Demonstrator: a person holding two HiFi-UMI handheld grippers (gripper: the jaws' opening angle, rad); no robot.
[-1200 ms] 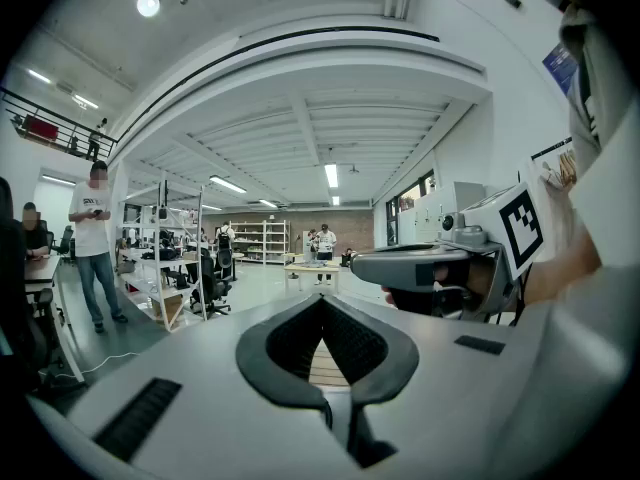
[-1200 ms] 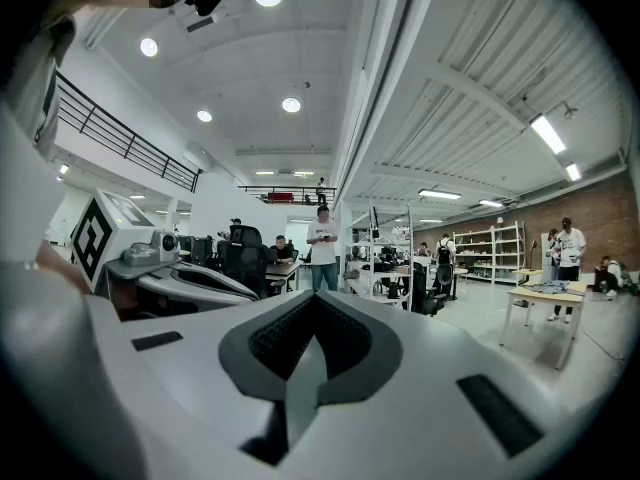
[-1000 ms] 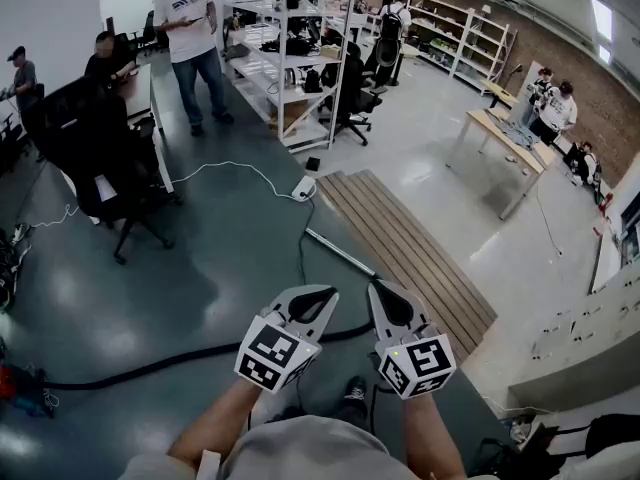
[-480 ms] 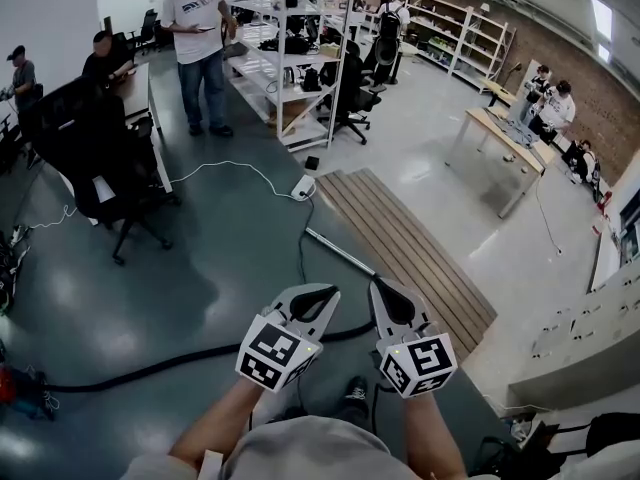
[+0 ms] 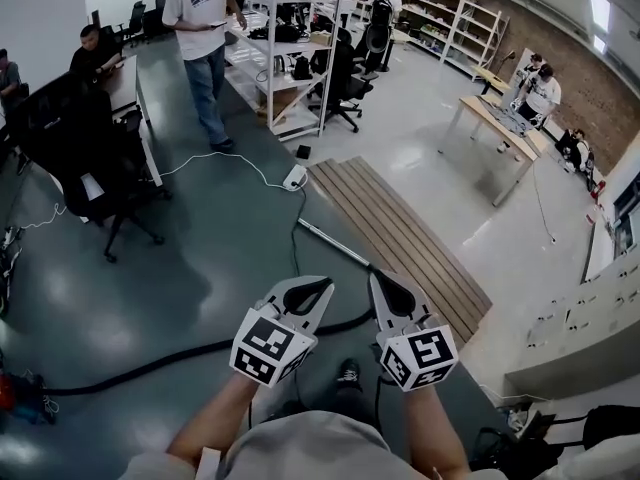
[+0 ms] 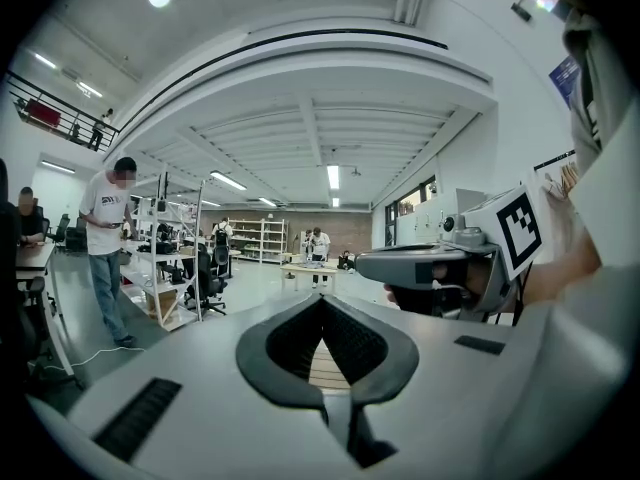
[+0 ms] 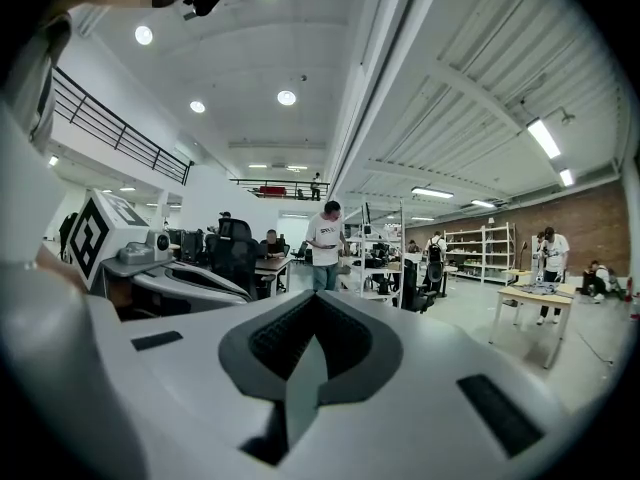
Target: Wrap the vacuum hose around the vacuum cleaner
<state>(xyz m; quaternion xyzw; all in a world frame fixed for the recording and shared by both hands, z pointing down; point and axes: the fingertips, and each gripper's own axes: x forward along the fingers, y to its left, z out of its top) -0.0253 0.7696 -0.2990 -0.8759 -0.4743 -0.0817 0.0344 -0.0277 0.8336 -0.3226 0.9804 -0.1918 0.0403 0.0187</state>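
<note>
The black vacuum hose [image 5: 150, 360] lies on the dark floor, running from the lower left to under my grippers. A thin metal wand [image 5: 335, 244] continues from it, up and to the left. A red object [image 5: 6, 392] at the left edge, where the hose ends, is mostly cut off. My left gripper [image 5: 325, 288] [image 6: 322, 298] and right gripper [image 5: 376, 276] [image 7: 318, 298] hang side by side above the hose. Both are shut with nothing between the jaws. Neither touches the hose.
A person in a white shirt [image 5: 205, 28] stands by the shelving [image 5: 290, 58]. A black office chair [image 5: 95, 158] stands at left. A white cable with a power strip [image 5: 293, 176] crosses the floor. A slatted wooden panel [image 5: 400, 238] lies right of the wand. My shoe [image 5: 348, 373] shows below.
The person in the white shirt has stepped closer along the shelving. The head view has shifted slightly. Both grippers stay shut and nearly where they were.
</note>
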